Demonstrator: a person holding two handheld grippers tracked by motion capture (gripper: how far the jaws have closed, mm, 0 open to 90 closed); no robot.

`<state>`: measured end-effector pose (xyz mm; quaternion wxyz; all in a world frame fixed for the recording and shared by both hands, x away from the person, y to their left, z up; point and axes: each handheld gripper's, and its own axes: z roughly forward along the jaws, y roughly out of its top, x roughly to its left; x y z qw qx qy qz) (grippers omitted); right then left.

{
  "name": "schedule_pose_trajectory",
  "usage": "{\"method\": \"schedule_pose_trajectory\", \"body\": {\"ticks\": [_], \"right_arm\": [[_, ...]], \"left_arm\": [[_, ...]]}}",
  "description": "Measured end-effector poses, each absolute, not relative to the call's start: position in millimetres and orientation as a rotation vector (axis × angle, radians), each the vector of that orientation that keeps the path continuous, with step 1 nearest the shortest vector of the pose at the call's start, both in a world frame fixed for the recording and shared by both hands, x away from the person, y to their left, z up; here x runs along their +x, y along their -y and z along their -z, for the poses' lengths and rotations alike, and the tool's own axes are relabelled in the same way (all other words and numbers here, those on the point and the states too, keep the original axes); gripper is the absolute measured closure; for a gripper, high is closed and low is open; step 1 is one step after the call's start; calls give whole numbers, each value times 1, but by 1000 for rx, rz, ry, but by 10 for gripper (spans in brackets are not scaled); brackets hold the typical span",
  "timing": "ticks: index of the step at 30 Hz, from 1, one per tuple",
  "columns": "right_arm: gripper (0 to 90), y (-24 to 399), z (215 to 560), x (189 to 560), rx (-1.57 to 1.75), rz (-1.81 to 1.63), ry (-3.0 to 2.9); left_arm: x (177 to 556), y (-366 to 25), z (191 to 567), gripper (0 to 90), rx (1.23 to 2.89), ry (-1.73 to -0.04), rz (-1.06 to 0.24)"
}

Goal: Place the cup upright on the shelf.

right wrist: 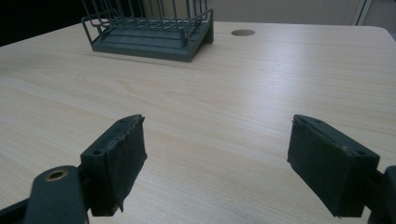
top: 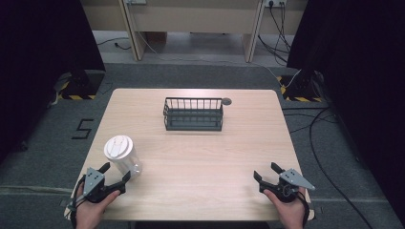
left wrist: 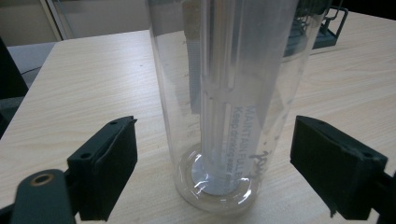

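Note:
A clear plastic tumbler (top: 125, 160) with a white lid stands upright near the table's front left. In the left gripper view the tumbler (left wrist: 233, 84) rises between the two black jaws, with a straw-like tube and printed text inside. My left gripper (top: 115, 171) (left wrist: 219, 140) is open around its lower part, with a gap on each side. A dark wire basket (top: 193, 114) (right wrist: 149, 28) stands empty at the middle back. My right gripper (top: 266, 171) (right wrist: 215, 144) is open over bare wood at the front right, holding nothing.
The light wooden table (top: 200, 157) has a round cable hole (top: 226, 101) (right wrist: 243, 32) just right of the basket. Black curtains stand on both sides, and cables lie on the grey floor to the right.

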<state>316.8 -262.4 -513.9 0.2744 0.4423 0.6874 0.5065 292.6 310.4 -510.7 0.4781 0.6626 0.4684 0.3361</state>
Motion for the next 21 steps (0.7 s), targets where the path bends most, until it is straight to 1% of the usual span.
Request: {"method": "schedule_pose_trajectory", "body": {"ticks": [21], "right_arm": [[202,262,514,317,1183,-1348,-1861]], "left_arm": [[319,-299,509,143,1625,-1086,-824]]}}
